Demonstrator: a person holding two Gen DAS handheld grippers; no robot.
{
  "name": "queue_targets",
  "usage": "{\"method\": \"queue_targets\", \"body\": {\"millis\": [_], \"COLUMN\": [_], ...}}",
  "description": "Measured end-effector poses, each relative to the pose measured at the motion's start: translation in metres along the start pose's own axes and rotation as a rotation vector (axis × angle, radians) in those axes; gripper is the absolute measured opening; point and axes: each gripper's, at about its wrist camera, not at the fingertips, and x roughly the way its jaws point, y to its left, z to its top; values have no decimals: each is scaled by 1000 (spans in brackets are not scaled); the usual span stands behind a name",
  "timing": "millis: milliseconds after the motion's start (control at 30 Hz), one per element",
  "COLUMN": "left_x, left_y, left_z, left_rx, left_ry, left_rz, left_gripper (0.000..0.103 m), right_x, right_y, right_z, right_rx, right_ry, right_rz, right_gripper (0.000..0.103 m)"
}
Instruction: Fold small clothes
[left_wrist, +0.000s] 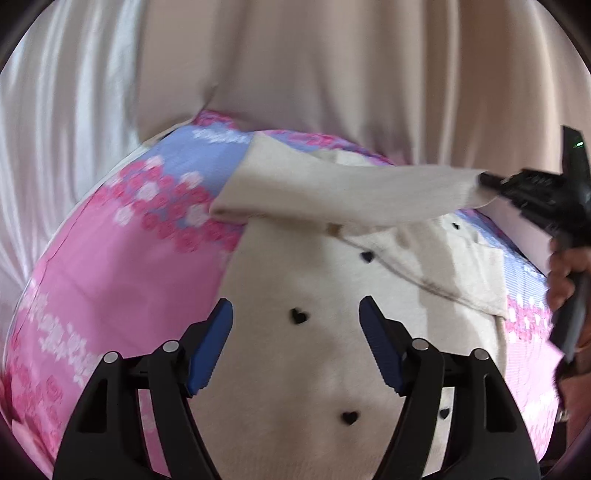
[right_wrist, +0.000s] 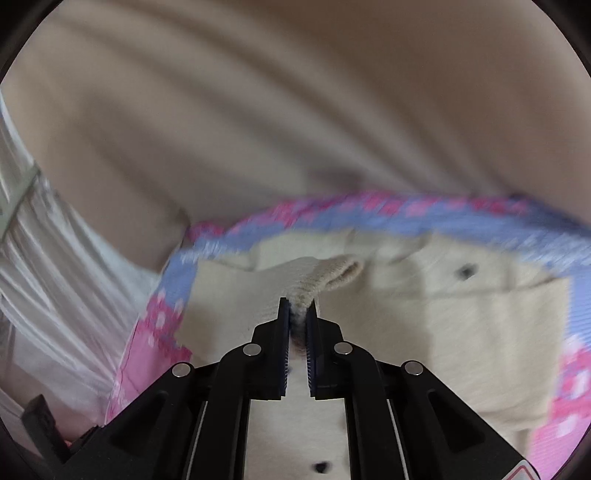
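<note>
- A small cream knitted cardigan with black heart-shaped buttons lies on a pink and blue flowered sheet.
- The right gripper has its jaws pressed together on the ribbed cuff of one sleeve; the knit fabric is squeezed between the two blue pads.
- In the left wrist view this sleeve is stretched across the upper part of the cardigan, from the left shoulder side to the right gripper at the right edge, and it looks lifted above the body of the garment.
- The person's hand holds the handle of the right gripper.
- The left gripper is spread wide above the middle of the cardigan front, with nothing between its blue pads; one heart button shows between them.
- The other sleeve lies folded on the right side of the cardigan.
- Behind the sheet hang a beige curtain and a white shiny curtain.
</note>
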Motion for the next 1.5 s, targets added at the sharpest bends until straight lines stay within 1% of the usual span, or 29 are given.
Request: {"method": "queue_targets", "body": {"millis": [100,167,200,233,300,367,433,467,533,567,600,667,700,767,800,867,933,1000,1033,1133,1167,1200,1233,1267,1300,1333,1367,1400,1500], "left_x": [2,3,6,9,16,29,46,53,67,72,74,77,77,73,70,63,58,54,52,44,43,42,43,43,43,43,43,40,22], "left_y": [-21,-34,-38,-43,-51,-55,-53,-50,-40,-32,-25,-5,4,23,30,42,50,58,61,65,66,66,67,69,72,74,79,85,92], "left_z": [5,6,7,7,8,8,8,8,6,4,2,-7,-12,-27,-35,-51,-65,-80,-86,-98,-100,-100,-101,-102,-101,-100,-99,-99,-101], "left_rx": [32,47,52,61,72,64,36,25,3,-10,-20,-61,-85,-135,-145,-151,-152,-174,-191,-244,-252,-250,-245,-241,-241,-251,-281,-313,-353], "left_ry": [-9,-9,-7,-1,12,31,60,71,92,104,111,139,156,187,198,215,233,260,272,273,270,265,266,265,266,274,298,305,314], "left_rz": [-34,-61,-70,-79,-88,-107,-120,-115,-86,-62,-46,-36,-35,-13,0,21,28,20,9,-29,-44,-43,-35,-23,-3,-11,-54,-79,-122], "left_gripper": [73,75,75,75,76,78,78,78,78,78,78,78,78,78,78,78,78,78,78,78,77,72,64,59,45,12,8,7,6], "right_x": [-42,-63,-69,-71,-63,-39,-25,-26,-46,-57,-65,-83,-90,-99,-104,-114,-118,-117,-120,-116,-113,-110,-108,-106,-104,-103,-107,-113,-144], "right_y": [-32,-67,-84,-106,-140,-179,-208,-215,-227,-230,-230,-229,-227,-213,-204,-191,-185,-178,-170,-154,-151,-147,-142,-140,-140,-142,-141,-140,-143], "right_z": [10,5,1,-7,-24,-49,-75,-86,-111,-124,-136,-165,-181,-217,-239,-271,-302,-324,-328,-335,-336,-336,-336,-336,-336,-334,-333,-331,-321], "right_rx": [-13,29,55,88,128,188,248,299,416,458,482,501,494,453,430,415,440,460,442,423,417,403,383,378,383,405,408,395,354], "right_ry": [-78,-96,-96,-87,-44,20,68,64,4,-12,-17,10,43,134,173,214,251,265,239,232,233,228,223,223,234,238,225,218,194], "right_rz": [-105,-178,-202,-245,-311,-307,-373,-372,-293,-278,-271,-240,-231,-246,-259,-266,-246,-225,-222,-202,-182,-198,-220,-225,-210,-198,-197,-203,-223], "right_gripper": [7,7,7,7,8,10,14,14,20,34,43,44,45,47,47,48,48,49,49,49,48,45,43,17,8,8,7,7,6]}}
